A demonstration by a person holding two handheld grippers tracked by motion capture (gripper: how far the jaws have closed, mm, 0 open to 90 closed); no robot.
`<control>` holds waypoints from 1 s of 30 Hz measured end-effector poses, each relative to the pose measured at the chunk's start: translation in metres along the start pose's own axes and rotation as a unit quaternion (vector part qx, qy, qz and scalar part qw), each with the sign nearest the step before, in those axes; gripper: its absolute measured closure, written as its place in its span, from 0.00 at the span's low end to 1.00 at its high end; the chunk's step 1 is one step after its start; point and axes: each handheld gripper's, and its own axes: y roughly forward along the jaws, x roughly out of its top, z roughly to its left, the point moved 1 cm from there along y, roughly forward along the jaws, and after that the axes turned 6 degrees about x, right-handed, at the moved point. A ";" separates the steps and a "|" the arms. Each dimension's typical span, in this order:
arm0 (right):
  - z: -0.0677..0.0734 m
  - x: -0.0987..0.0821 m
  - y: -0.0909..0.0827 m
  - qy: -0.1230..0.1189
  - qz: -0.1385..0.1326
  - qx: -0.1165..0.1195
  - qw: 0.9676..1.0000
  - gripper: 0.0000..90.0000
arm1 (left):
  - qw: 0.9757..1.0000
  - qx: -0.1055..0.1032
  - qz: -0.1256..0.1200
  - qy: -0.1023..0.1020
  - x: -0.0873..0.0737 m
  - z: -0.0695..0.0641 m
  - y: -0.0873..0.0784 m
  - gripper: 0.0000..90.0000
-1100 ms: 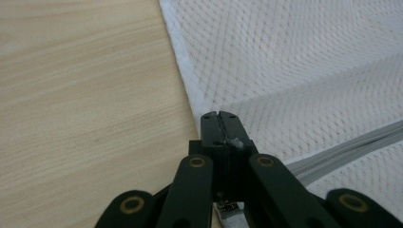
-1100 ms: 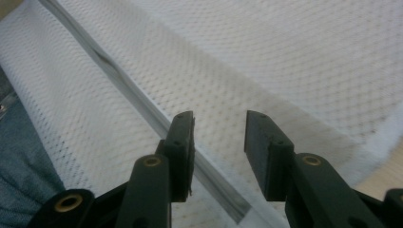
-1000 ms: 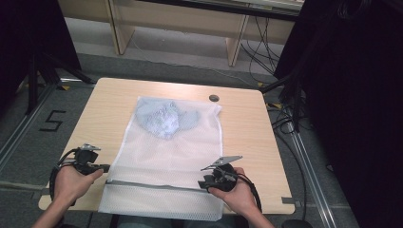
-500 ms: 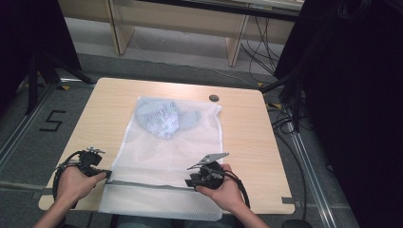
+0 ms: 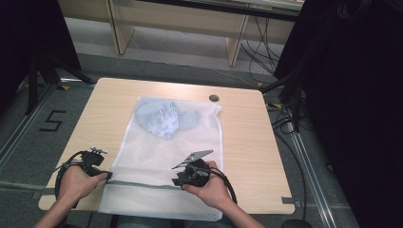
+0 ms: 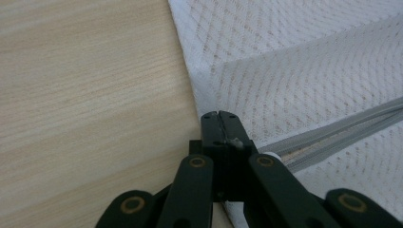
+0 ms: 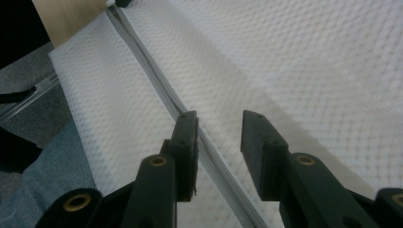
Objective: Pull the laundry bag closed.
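Note:
A white mesh bag (image 5: pixel 161 156) lies flat on the wooden table (image 5: pixel 242 137) with a pale blue garment (image 5: pixel 164 118) inside its far end. A grey zipper (image 5: pixel 142 184) runs across the bag near the front edge. My left gripper (image 5: pixel 108 175) sits at the zipper's left end, shut on the bag's edge (image 6: pixel 221 128). My right gripper (image 5: pixel 177 179) hovers low over the zipper, about midway along it. Its jaws have just been closing a little but stand open (image 7: pixel 218 137). The zipper (image 7: pixel 142 52) passes between them, unpinched.
A small dark round cap (image 5: pixel 214 98) is set into the table near its far edge. The bag's front end hangs over the table's near edge, above the person's jeans (image 7: pixel 43 190). Cables and black stands crowd the floor at the right.
My right gripper has slid left along the zipper, from near the bag's right edge to about its middle. The left gripper has stayed at the zipper's left end.

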 end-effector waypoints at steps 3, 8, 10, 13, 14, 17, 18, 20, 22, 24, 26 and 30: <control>0.003 0.005 0.004 -0.006 0.002 0.003 1.000 0.75 | 1.000 -0.001 -0.004 -0.010 0.000 0.000 0.001 1.00; 0.014 0.023 0.020 -0.022 0.002 0.016 1.000 0.75 | 1.000 -0.007 -0.003 -0.009 -0.001 0.002 0.000 1.00; 0.017 0.028 0.026 -0.030 0.004 0.018 0.999 0.75 | 1.000 -0.001 -0.017 -0.020 -0.002 0.001 0.002 1.00; 0.024 0.034 0.036 -0.035 0.007 0.025 0.999 0.75 | 1.000 -0.004 -0.016 -0.017 -0.002 0.001 0.002 1.00; 0.025 0.036 0.039 -0.037 0.007 0.027 0.999 0.75 | 1.000 -0.004 -0.017 -0.018 -0.002 0.001 0.002 1.00; 0.031 0.040 0.046 -0.040 0.010 0.032 0.999 0.75 | 1.000 -0.003 -0.004 -0.012 -0.002 0.002 0.000 1.00; 0.032 0.042 0.049 -0.045 0.010 0.036 0.998 0.75 | 1.000 -0.003 -0.004 -0.012 -0.002 0.002 0.000 1.00; 0.035 0.044 0.055 -0.053 0.010 0.039 0.998 0.75 | 1.000 -0.005 -0.001 -0.012 -0.001 0.003 0.000 1.00; 0.038 0.047 0.062 -0.051 0.011 0.045 0.998 0.76 | 1.000 -0.007 0.000 -0.010 -0.001 0.004 0.000 1.00; 0.041 0.049 0.070 -0.054 0.010 0.050 0.997 0.76 | 1.000 -0.009 -0.003 -0.016 -0.001 0.004 0.000 1.00; 0.044 0.050 0.079 -0.059 0.013 0.056 0.997 0.77 | 1.000 -0.012 -0.011 -0.017 -0.002 0.005 0.001 1.00; 0.050 0.051 0.094 -0.071 0.022 0.061 0.995 0.77 | 1.000 -0.013 -0.003 -0.016 -0.001 0.006 0.000 1.00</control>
